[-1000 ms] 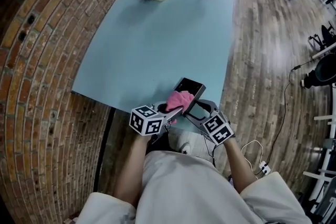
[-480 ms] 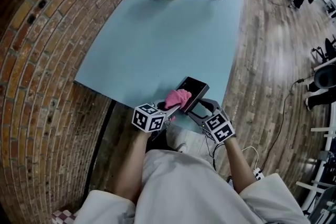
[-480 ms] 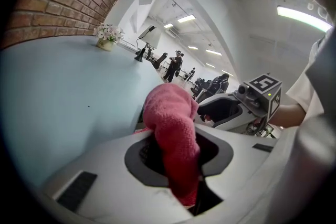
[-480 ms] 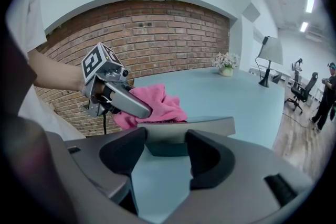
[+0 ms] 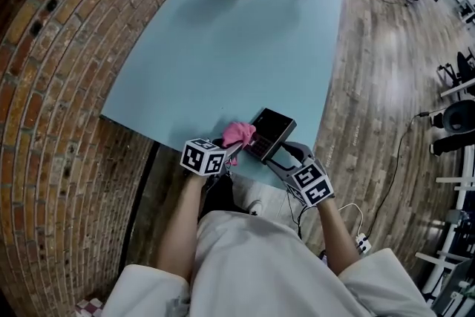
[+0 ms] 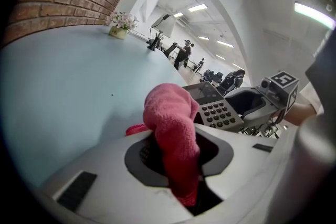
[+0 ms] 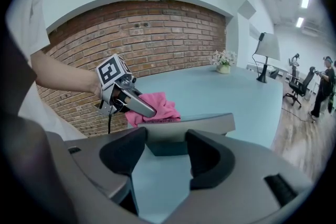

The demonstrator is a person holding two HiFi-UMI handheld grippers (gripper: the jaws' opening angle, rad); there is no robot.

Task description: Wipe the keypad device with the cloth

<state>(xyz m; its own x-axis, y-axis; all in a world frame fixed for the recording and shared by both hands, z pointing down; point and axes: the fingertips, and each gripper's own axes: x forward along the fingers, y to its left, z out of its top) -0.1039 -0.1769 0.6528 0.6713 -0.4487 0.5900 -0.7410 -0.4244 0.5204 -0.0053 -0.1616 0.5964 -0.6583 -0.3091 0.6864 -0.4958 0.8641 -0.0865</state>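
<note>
My left gripper (image 5: 234,149) pinches the cloth (image 5: 239,133). My right gripper (image 5: 280,152) squeezes the near end of the keypad device (image 5: 272,128), just right of the cloth.

Pink cloth (image 5: 239,134), black keypad device (image 5: 270,133), pale blue table (image 5: 223,48), red-brown brick wall (image 5: 52,108); grey left tool (image 5: 231,150) and right tool (image 5: 280,157) carry black-and-white marker cubes (image 5: 204,157).

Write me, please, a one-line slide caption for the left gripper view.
Left gripper clamps a pink cloth beside the keypad device held by the right gripper.
</note>
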